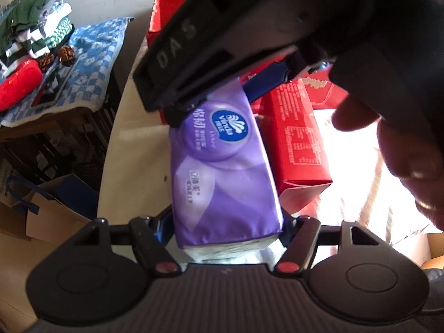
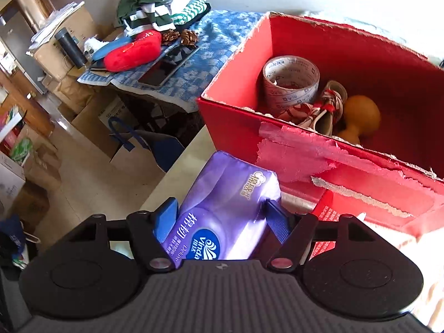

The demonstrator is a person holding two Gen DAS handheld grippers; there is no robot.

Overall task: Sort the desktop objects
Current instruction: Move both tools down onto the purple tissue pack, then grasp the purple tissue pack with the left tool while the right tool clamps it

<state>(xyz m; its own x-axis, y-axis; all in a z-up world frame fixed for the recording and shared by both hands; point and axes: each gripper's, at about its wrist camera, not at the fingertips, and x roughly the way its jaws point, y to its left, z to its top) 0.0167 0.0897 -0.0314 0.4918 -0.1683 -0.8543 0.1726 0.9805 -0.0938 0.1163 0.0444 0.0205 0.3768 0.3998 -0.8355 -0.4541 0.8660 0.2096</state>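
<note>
You are holding the tissue pack (image 2: 227, 208) from both ends at once. The right gripper (image 2: 222, 216) is closing its blue pads (image 2: 166, 216) on the pack's two long sides, near the printed logo end, and the jaws are narrowed to the pack's width. The left gripper (image 1: 227, 222) is facing it from the opposite end; the pack is sitting between those jaws, but the pads are mostly hidden, so whether they are pressing it cannot be told. The pack's long axis is running straight along both sets of fingers, from one gripper to the other, roughly level above the tabletop (image 2: 177, 177). From the right gripper, its free end is pointing forward and slightly left, toward the near wall of the red box (image 2: 238, 116), which is lying ahead and to the right and already holding a tape roll (image 2: 290, 83). The right gripper is therefore the nearer one to the box. A smaller red carton (image 1: 297, 138) is lying just beside the pack.
</note>
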